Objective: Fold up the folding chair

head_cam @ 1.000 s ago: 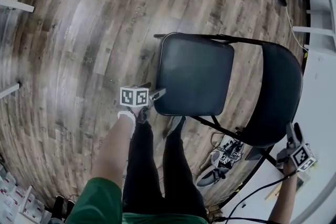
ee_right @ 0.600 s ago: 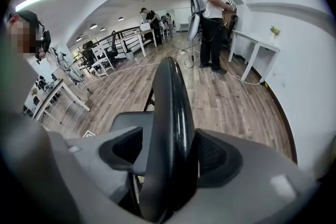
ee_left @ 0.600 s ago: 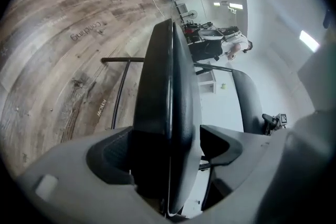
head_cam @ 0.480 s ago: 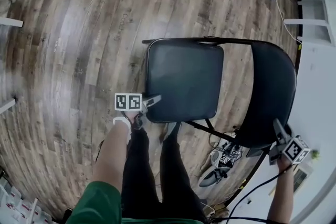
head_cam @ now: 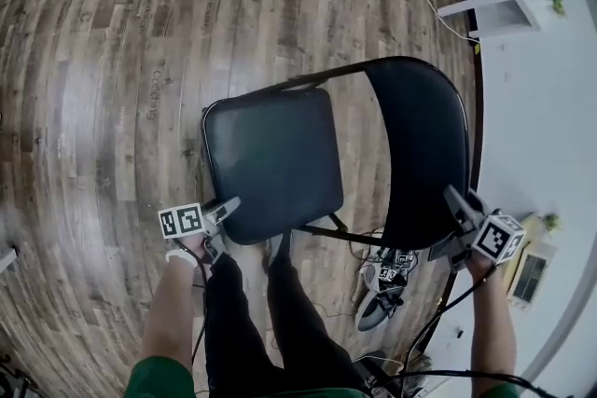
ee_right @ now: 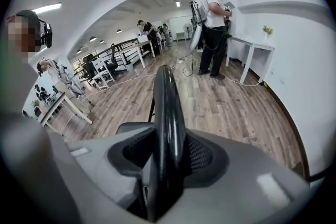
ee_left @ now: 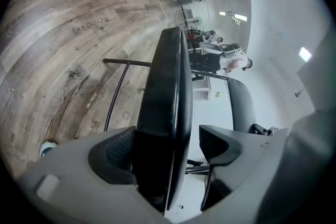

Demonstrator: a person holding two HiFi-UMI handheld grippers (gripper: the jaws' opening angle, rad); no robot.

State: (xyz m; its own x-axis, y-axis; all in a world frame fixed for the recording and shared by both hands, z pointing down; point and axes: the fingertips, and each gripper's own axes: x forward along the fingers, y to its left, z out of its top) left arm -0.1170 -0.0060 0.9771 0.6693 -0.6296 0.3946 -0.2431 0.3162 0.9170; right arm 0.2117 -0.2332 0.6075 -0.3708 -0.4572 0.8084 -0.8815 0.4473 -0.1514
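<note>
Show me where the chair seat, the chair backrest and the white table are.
chair seat [head_cam: 270, 165]: head view, centre of the cushion.
chair backrest [head_cam: 424, 144]: head view, middle of the pad.
white table [ee_right: 254, 42]: right gripper view, its top.

Chair legs [head_cam: 340, 236] — mostly beneath seat [head_cam: 270, 163]

floor [head_cam: 103, 51] | printed words | one possibly "Coswing" | others too blurred

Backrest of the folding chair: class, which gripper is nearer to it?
Right. The right gripper has the backrest between its closing jaws; the left gripper straddles the seat at its near edge, apart from the backrest.
</note>
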